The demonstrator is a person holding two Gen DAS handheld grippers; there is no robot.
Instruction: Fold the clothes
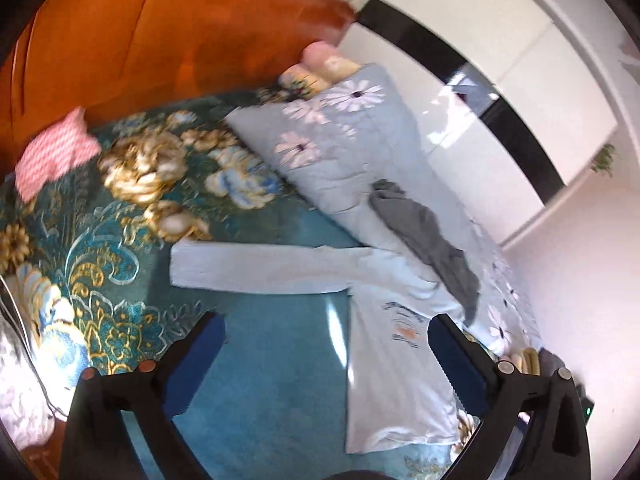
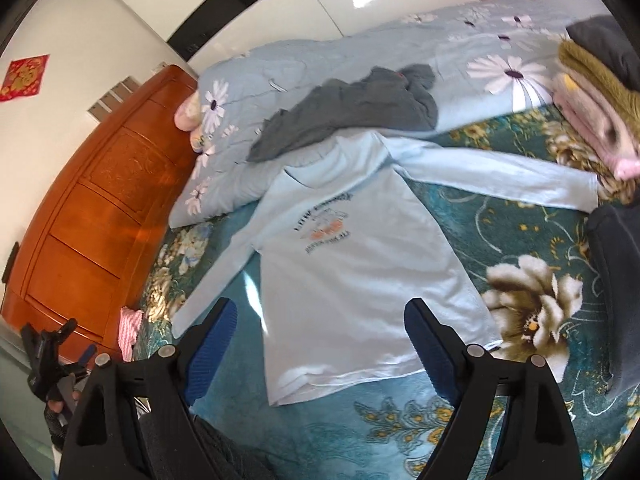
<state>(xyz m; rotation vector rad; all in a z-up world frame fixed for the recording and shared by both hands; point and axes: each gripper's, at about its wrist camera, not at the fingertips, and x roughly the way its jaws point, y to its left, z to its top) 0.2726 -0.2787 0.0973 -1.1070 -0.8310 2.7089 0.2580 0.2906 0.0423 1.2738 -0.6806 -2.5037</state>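
The pale blue shirt (image 2: 352, 272) spread on the bed carries a dark and orange chest print too blurred to read, and the gold character on the red wall sign (image 2: 25, 77) is illegible too.

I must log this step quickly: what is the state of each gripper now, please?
Left gripper: open, holding nothing, above the light blue shirt.
Right gripper: open, holding nothing, above the same shirt.
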